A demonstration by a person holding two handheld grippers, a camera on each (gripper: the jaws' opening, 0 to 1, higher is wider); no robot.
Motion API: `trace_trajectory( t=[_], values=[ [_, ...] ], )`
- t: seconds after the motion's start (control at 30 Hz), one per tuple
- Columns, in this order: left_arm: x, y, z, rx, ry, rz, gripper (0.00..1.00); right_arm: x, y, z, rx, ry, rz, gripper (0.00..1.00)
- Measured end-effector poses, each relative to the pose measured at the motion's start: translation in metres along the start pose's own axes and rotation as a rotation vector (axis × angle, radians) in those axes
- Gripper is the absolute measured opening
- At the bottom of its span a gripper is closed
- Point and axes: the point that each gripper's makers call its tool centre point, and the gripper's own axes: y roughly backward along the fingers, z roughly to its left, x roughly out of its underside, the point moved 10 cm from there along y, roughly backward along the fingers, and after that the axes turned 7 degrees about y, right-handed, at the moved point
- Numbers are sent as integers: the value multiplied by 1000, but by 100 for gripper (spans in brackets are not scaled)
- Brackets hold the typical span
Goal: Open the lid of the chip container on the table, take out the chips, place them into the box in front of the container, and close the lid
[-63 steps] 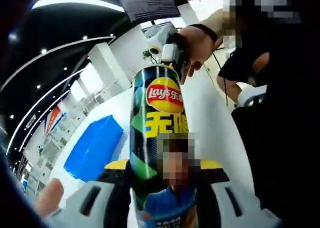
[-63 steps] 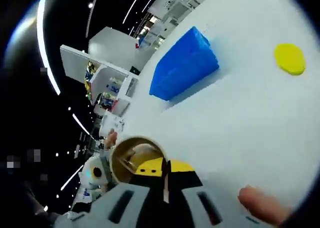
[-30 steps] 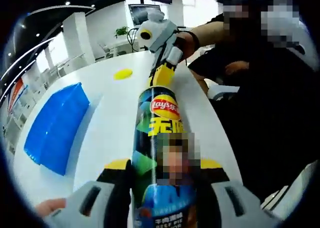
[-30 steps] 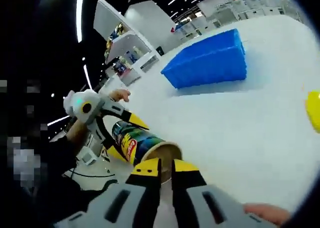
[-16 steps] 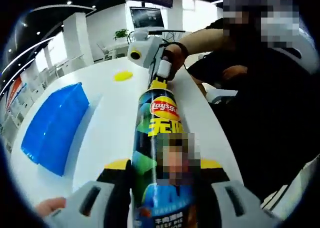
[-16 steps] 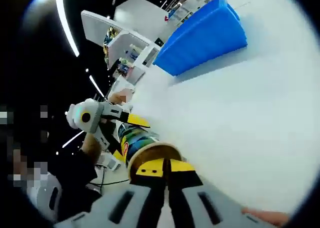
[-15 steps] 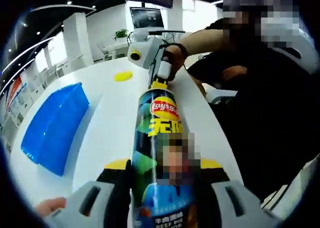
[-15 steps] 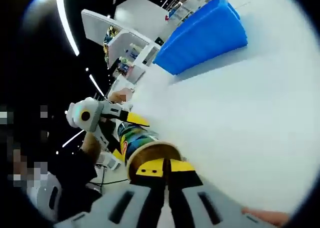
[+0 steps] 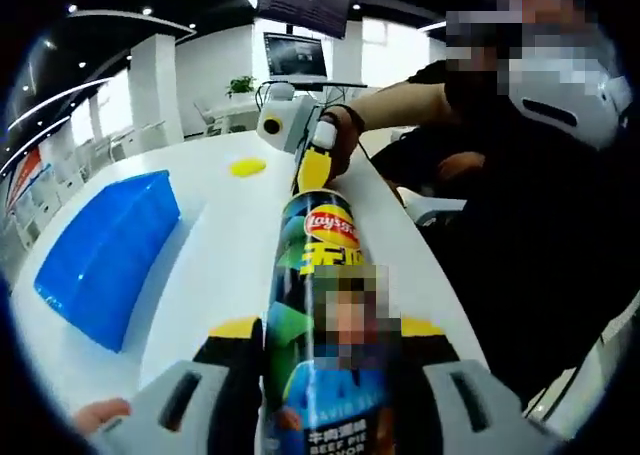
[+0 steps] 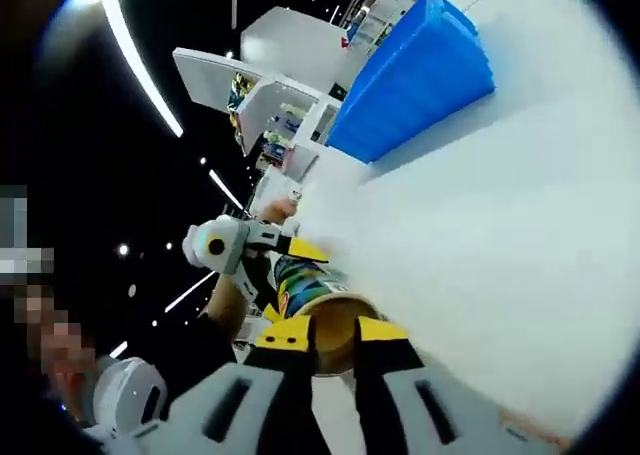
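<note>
- The left gripper is clamped around the lower body of the tall green-and-black cardboard chip can, its yellow-tipped jaws pressing the can from either side.
- The can's long axis runs straight away from the left gripper, over the white table, with the open mouth at the far end.
- At that far end sits the right gripper, held in a person's hand, so it is the right one that is nearer the opening.
- In the right gripper view, the right gripper has its jaws parted a little, with the can's open brown rim just beyond them; whether a tip is already inside the mouth I cannot tell.
- No chips are clearly visible inside the can.
- The flat round yellow plastic lid lies on the table beyond the can, well apart from it.
- The blue rectangular plastic box rests on the table off to the can's side, not touching it.
- My guess is the next move is reaching along the can's axis into the mouth.
</note>
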Motion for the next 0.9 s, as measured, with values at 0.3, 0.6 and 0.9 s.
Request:
trace_trajectory(
  t=[0.3, 0.6, 0.9],
  values=[
    [1, 0, 0, 6, 3, -9, 51, 3, 0, 1, -24, 0, 76, 21],
    [0, -1, -2, -5, -12, 13, 51, 7, -17, 1, -77, 42, 133, 10],
    [-1, -1, -2, -8, -12, 28, 51, 12, -10, 13, 21, 73, 83, 0]
  ],
)
